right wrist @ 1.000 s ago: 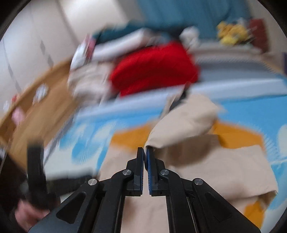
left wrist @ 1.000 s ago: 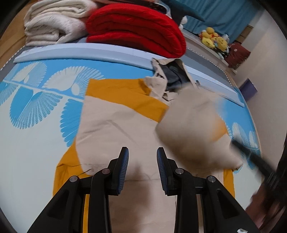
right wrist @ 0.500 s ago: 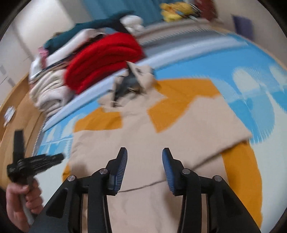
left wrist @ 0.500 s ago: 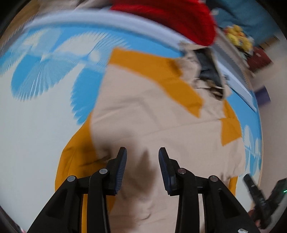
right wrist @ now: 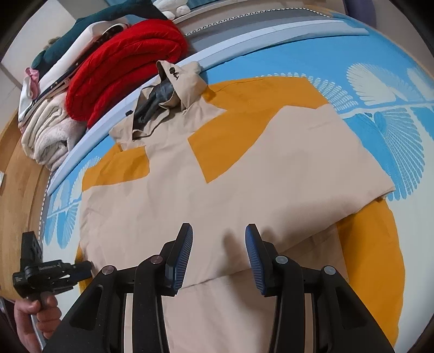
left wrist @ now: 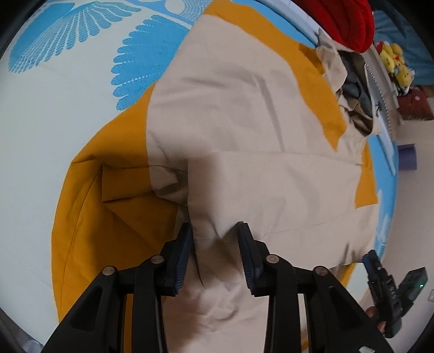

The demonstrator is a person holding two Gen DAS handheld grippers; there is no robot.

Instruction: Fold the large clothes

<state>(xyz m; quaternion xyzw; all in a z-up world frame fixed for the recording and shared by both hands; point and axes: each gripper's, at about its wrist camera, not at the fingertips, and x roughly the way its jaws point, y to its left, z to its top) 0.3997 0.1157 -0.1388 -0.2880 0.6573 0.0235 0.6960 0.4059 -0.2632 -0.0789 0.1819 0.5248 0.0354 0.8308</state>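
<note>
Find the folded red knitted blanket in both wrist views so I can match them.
Left wrist: folded red knitted blanket at the top right edge, partly cut off.
Right wrist: upper left, behind the jacket.
Shared landmark: the beige jacket's dark-lined hood, just in front of it.

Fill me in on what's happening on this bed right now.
A person with a handheld gripper in each hand is folding a beige and orange jacket spread on a blue-patterned bedsheet. Both sleeves already lie folded across the body. The left gripper is down at the jacket's near edge, a ridge of beige cloth between its jaws, which have just been closing. The right gripper hovers open over the folded sleeve. Folded blankets are stacked behind.
</note>
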